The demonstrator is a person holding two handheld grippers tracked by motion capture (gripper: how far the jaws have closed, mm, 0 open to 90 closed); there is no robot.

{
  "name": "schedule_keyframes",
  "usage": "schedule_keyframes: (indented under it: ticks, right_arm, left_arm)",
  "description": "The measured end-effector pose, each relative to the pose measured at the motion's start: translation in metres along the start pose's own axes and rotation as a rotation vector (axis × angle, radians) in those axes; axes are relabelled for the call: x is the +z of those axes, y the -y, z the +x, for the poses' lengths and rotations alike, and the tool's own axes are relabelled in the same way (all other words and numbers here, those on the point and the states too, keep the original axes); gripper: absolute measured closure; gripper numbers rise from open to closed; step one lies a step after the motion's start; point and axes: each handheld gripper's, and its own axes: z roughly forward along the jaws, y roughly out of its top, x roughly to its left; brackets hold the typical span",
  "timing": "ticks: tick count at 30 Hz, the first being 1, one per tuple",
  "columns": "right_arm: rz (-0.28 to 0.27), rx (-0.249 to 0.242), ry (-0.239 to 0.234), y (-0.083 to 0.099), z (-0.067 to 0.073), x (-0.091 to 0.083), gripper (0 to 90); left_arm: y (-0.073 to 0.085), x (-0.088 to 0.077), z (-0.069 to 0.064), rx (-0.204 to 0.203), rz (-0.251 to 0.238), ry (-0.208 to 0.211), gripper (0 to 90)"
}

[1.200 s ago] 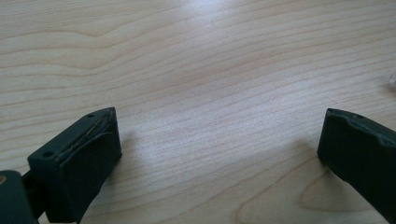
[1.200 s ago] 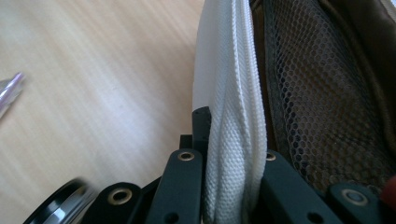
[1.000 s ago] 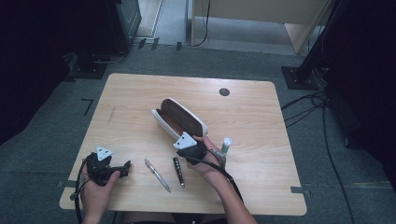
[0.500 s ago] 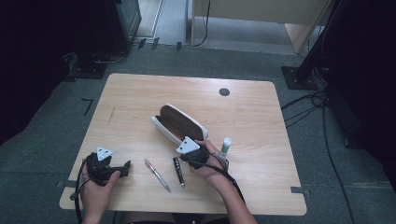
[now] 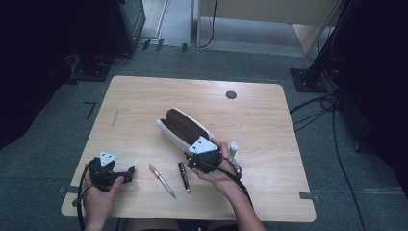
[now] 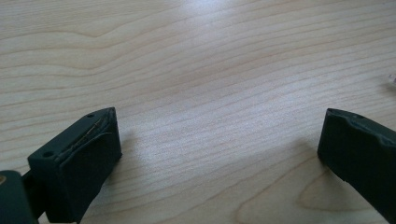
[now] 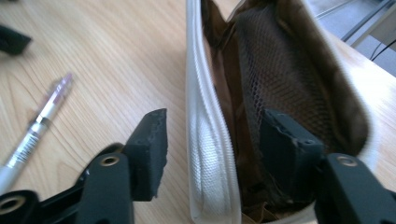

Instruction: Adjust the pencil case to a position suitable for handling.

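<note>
On the wooden surface point(image 5: 144, 101), our right gripper point(image 7: 210, 149), jaws just opened astride the pencil case point(image 7: 210, 154) wall, could tip it; our left gripper point(image 6: 217, 154) gapes empty.

My left tool point(image 5: 126, 172) sits low in my left hand point(image 5: 98, 190), near my edge of the surface point(image 5: 144, 96), jaws spread wide and lying level with nothing between them. My right tool point(image 5: 190, 155) angles forward from my right hand point(image 5: 219, 171), forearm reaching in diagonally; its jaws have just been opening and stand apart, pads pressing nothing.
</note>
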Motion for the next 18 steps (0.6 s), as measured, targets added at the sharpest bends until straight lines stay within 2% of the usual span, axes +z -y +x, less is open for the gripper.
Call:
schedule_keyframes:
  ticks: [7,8,10,11,13,15,17,18]
  right_arm:
    - [-0.038,0.067,0.01,-0.002,-0.003,-0.02,34.5]
    - [-0.05,0.098,0.017,-0.001,-0.006,-0.028,34.3]
    - [-0.057,0.105,0.023,-0.001,-0.008,-0.032,34.1]
    - [-0.064,0.13,0.035,0.001,-0.012,-0.038,33.7]
    - [-0.071,0.142,0.04,0.002,-0.014,-0.042,33.7]
    - [-0.082,0.182,0.079,0.006,-0.021,-0.055,33.7]
    - [-0.087,0.186,0.086,0.008,-0.023,-0.058,33.6]
    - [-0.088,0.212,0.11,0.013,-0.029,-0.065,33.6]
  left_arm:
    - [0.0,0.0,0.0,0.001,0.001,0.0,0.0]
    - [0.0,0.0,0.0,0.001,0.001,0.001,0.0]
    - [0.0,0.0,0.0,0.003,0.002,0.001,0.0]
    - [0.0,0.0,0.0,0.003,0.002,0.001,0.0]
    - [0.0,0.0,0.0,0.003,0.002,0.001,0.0]
    - [0.0,0.0,0.0,0.003,0.002,0.001,0.0]
    - [0.0,0.0,0.0,0.003,0.002,0.001,0.0]
    - [0.0,0.0,0.0,0.003,0.002,0.001,0.0]
